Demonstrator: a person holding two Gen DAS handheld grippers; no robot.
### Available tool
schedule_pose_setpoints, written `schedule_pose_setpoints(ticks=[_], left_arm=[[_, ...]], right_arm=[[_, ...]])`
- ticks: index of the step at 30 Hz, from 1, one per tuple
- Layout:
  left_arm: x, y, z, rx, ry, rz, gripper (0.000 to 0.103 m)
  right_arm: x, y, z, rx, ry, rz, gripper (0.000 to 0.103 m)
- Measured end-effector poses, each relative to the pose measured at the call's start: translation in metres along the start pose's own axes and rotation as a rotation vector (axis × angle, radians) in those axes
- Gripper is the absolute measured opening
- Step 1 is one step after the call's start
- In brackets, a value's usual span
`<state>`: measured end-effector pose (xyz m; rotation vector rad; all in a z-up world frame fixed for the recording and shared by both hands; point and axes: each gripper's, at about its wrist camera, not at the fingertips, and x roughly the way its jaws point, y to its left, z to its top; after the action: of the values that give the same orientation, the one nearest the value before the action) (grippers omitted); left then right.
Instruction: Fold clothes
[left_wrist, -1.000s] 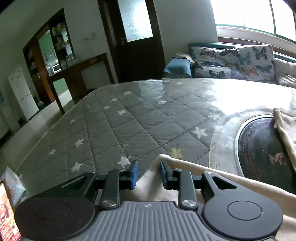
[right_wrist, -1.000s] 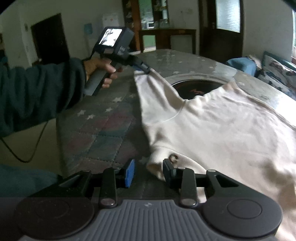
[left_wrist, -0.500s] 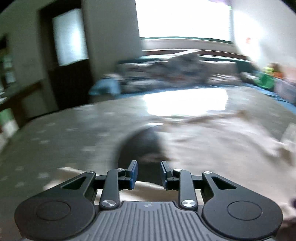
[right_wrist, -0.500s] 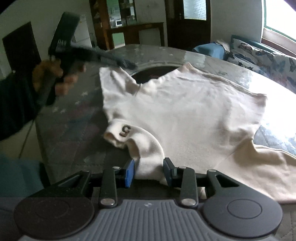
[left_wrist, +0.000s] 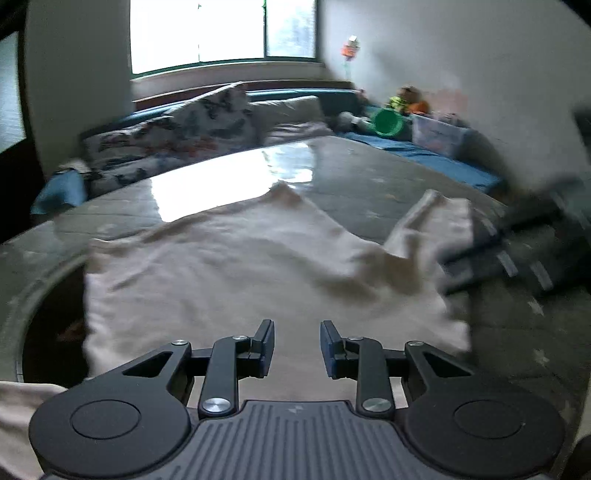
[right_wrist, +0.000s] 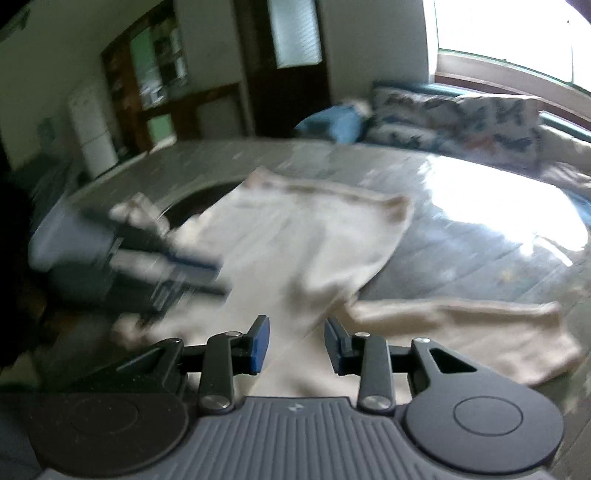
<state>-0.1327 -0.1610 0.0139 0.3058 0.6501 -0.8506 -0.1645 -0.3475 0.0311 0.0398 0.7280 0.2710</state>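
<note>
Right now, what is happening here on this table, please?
A person is folding a cream top spread on the quilted table, using hand-held tongs in each hand. The left tongs and right tongs both have cream cloth between their tips. One sleeve lies stretched out sideways.

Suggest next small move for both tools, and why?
Probably lower both to the table and flatten the fold. The cream sweatshirt runs between the pads of the left tool and right tool, its side carried over the body; one sleeve trails.
</note>
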Motion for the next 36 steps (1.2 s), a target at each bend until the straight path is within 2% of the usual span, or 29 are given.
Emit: schedule_pose_setpoints(ticks=[4, 7, 8, 11, 16, 22, 24, 29, 36], left_arm=[[0.000, -0.019, -0.009, 0.040, 0.013, -0.048, 0.030], [0.002, -0.027, -0.016, 0.072, 0.032, -0.068, 0.030], [0.002, -0.030, -0.017, 0.088, 0.029, -0.068, 0.034], [0.003, -0.034, -0.020, 0.108, 0.025, -0.077, 0.036], [0.000, -0.036, -0.014, 0.108, 0.018, -0.101, 0.036], [0.000, -0.048, -0.003, 0.139, -0.014, -0.143, 0.036], [0.003, -0.053, -0.001, 0.152, -0.014, -0.157, 0.036], [0.011, -0.066, 0.001, 0.172, -0.005, -0.175, 0.037], [0.014, -0.070, -0.001, 0.174, 0.005, -0.172, 0.040]], right_arm=[[0.023, -0.002, 0.014, -0.011, -0.018, 0.021, 0.032], [0.046, 0.000, 0.019, -0.038, 0.000, 0.031, 0.030], [0.054, -0.001, 0.019, -0.040, 0.014, 0.019, 0.030], [0.065, -0.008, 0.008, -0.031, 0.029, -0.042, 0.024], [0.028, -0.039, 0.005, 0.076, -0.057, -0.113, 0.024], [-0.021, -0.100, -0.027, 0.259, -0.069, -0.365, 0.025], [-0.031, -0.118, -0.040, 0.339, -0.067, -0.414, 0.025], [-0.036, -0.141, -0.061, 0.461, -0.076, -0.450, 0.026], [-0.023, -0.158, -0.067, 0.604, -0.116, -0.417, 0.033]])
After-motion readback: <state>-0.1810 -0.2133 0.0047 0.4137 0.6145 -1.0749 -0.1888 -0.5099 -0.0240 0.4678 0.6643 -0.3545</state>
